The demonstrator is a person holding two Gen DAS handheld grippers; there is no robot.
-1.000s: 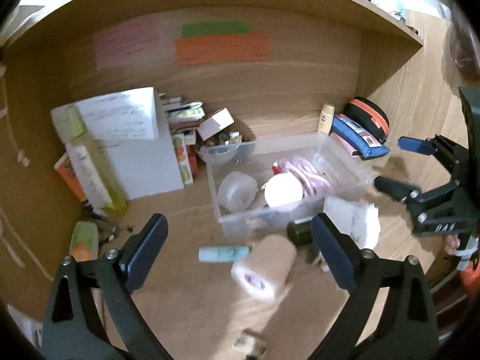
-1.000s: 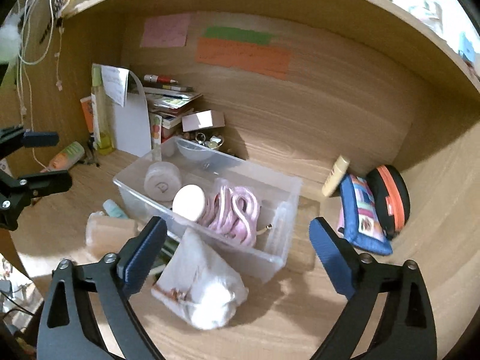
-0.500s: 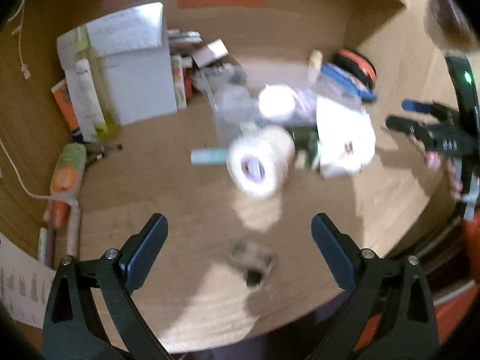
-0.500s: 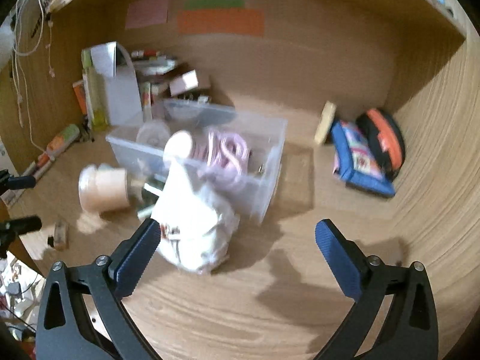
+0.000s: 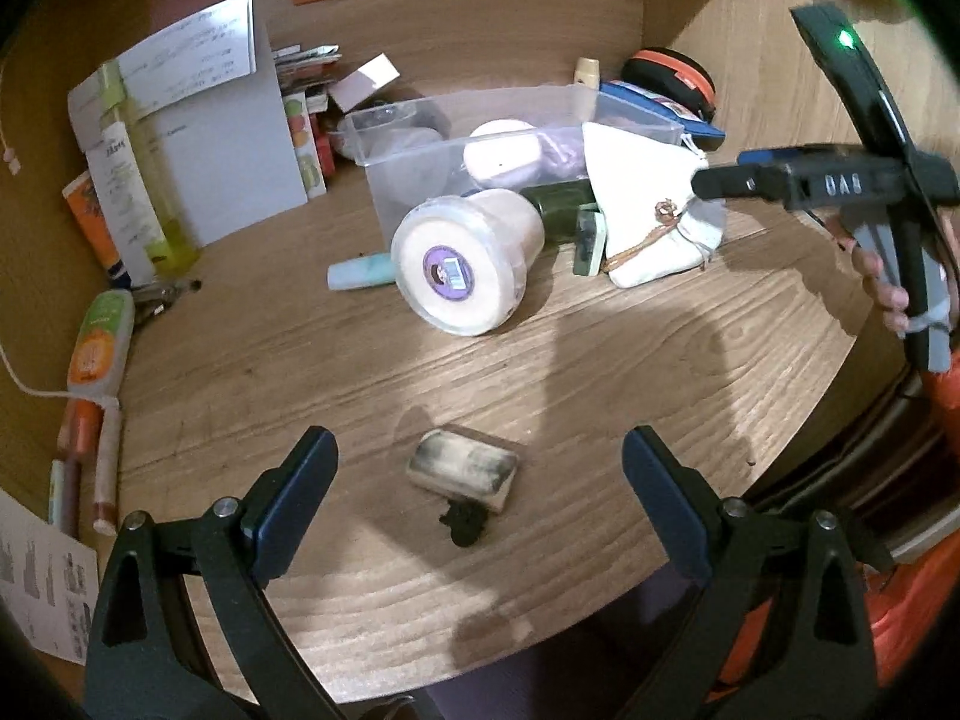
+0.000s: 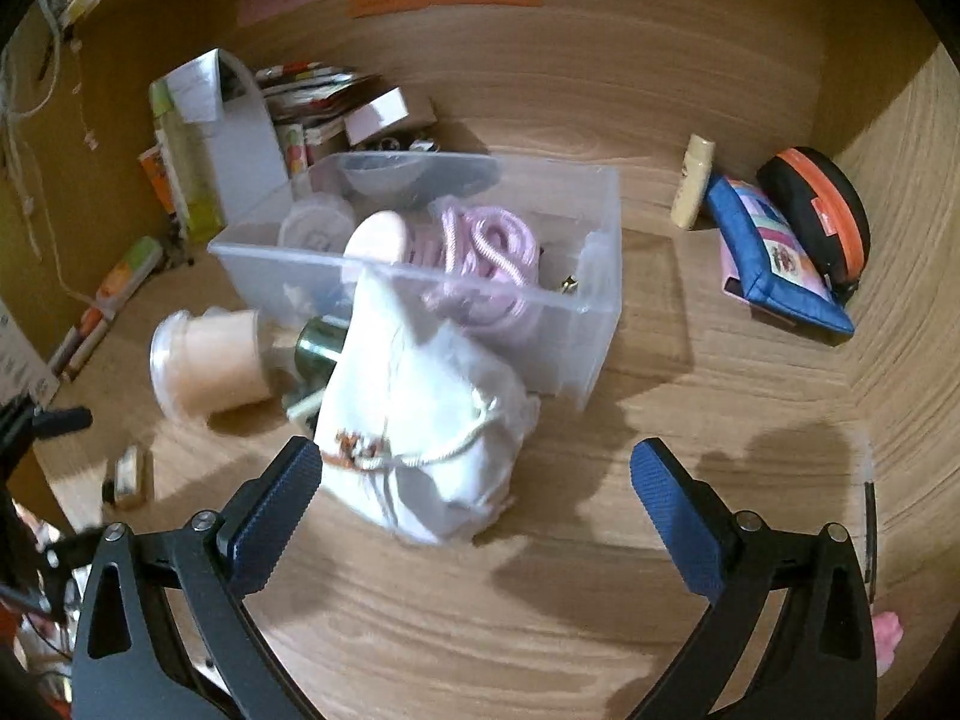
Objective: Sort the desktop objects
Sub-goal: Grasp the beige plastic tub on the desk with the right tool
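A clear plastic bin [image 6: 600, 276] on the wooden desk holds a pink cord [image 6: 486, 246] and white round tubs. In front of it lie a white drawstring pouch [image 6: 432, 438], a beige tape roll [image 5: 462, 264], a dark green bottle [image 5: 558, 210] and a light teal tube [image 5: 360, 270]. A dirty eraser [image 5: 465, 468] lies between the fingers of my left gripper [image 5: 477, 480], which is open just above it. My right gripper [image 6: 471, 501] is open too, its left finger beside the pouch. The right gripper [image 5: 720, 180] also shows at the right of the left wrist view.
A white paper stand [image 5: 222, 138], a yellow-green bottle [image 5: 150, 180] and stacked books stand at the back left. A blue pouch [image 6: 774, 252], an orange-black case [image 6: 822, 210] and a cream tube [image 6: 693, 180] sit at the back right. Pens and an orange-green tube [image 5: 99, 342] line the left edge.
Both grippers have sunk toward the desk and tilted downward. The eraser has come between the left fingers. The pouch now sits closer to the right gripper's left finger.
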